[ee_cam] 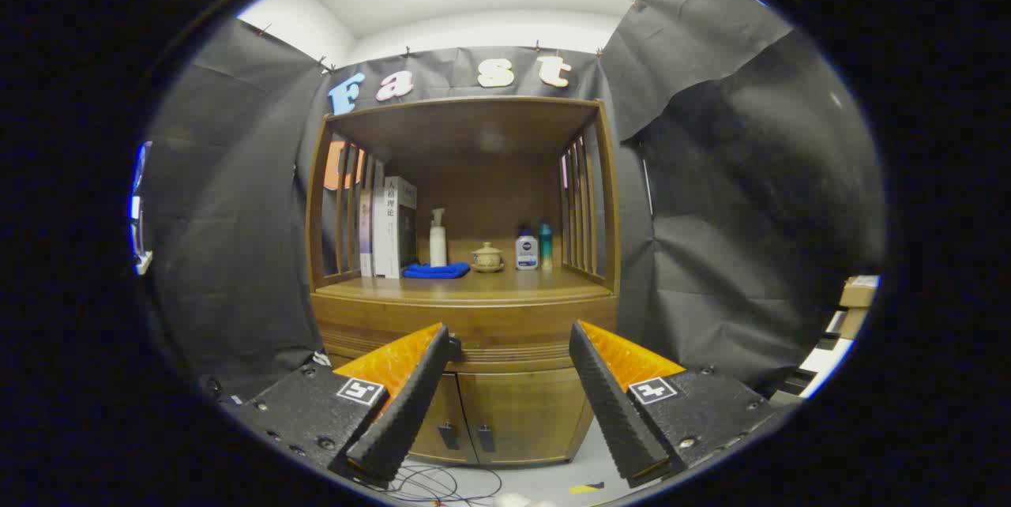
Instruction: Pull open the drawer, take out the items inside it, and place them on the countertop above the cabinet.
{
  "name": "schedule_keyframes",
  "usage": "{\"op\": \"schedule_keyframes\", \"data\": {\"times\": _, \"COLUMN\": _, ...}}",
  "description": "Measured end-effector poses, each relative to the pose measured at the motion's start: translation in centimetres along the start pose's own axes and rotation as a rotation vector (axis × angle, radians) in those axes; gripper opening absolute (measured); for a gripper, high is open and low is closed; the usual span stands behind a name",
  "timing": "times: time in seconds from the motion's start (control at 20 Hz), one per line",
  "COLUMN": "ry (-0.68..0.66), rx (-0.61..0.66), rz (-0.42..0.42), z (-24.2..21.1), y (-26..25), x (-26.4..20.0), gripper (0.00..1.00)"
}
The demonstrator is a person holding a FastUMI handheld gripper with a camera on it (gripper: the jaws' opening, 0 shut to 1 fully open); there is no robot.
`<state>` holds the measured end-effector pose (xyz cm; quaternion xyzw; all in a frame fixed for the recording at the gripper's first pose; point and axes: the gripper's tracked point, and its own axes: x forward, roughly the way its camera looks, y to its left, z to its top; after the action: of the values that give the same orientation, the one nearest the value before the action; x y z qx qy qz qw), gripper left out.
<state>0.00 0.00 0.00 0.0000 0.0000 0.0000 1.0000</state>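
In the gripper view, the gripper (509, 400) is seen spread wide, its two fingers (404, 404) angled apart with nothing held between them and nothing touched. The cabinet (466, 317) is faced squarely and stands well beyond the fingers, against the black cloth wall.

The drawer (466, 327) is seen as a shut band across the cabinet front, just under the counter (505, 284) and partly hidden behind the fingertips. No handle can be made out on it. What lies inside cannot be told. Below the drawer, two doors (517, 412) are shut, each with a small dark handle near the middle seam; they show in the gap between the fingers.

On the counter, under a wooden canopy with slatted sides, several things are lined up toward the back. At the left, books (388, 230) are stood upright against the slats. Just beside them a white pump bottle (437, 238) stands upright, with a blue cloth (436, 271) lying in front of it and reaching to the foot of the books. Near the middle a small lidded pot (487, 257) is set. To its right a squat white bottle (527, 249) with a dark cap is placed, and a slimmer teal bottle (546, 245) stands just beside it, slightly further back.

On the floor (545, 479) ahead of the cabinet, loose cables (442, 483) are coiled, close under the left finger, and a small yellow-and-black strip of tape lies nearer the right finger.
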Motion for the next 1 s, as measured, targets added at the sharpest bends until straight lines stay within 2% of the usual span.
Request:
{"op": "schedule_keyframes", "data": {"times": 0.75, "ry": 0.012, "rx": -0.006, "rz": 0.021, "z": -0.1, "y": 0.3, "x": 0.0, "gripper": 0.98}}
{"op": "schedule_keyframes", "data": {"times": 1.0, "ry": 0.031, "rx": -0.007, "rz": 0.043, "z": -1.3, "y": 2.3, "x": 2.7, "gripper": 0.98}}
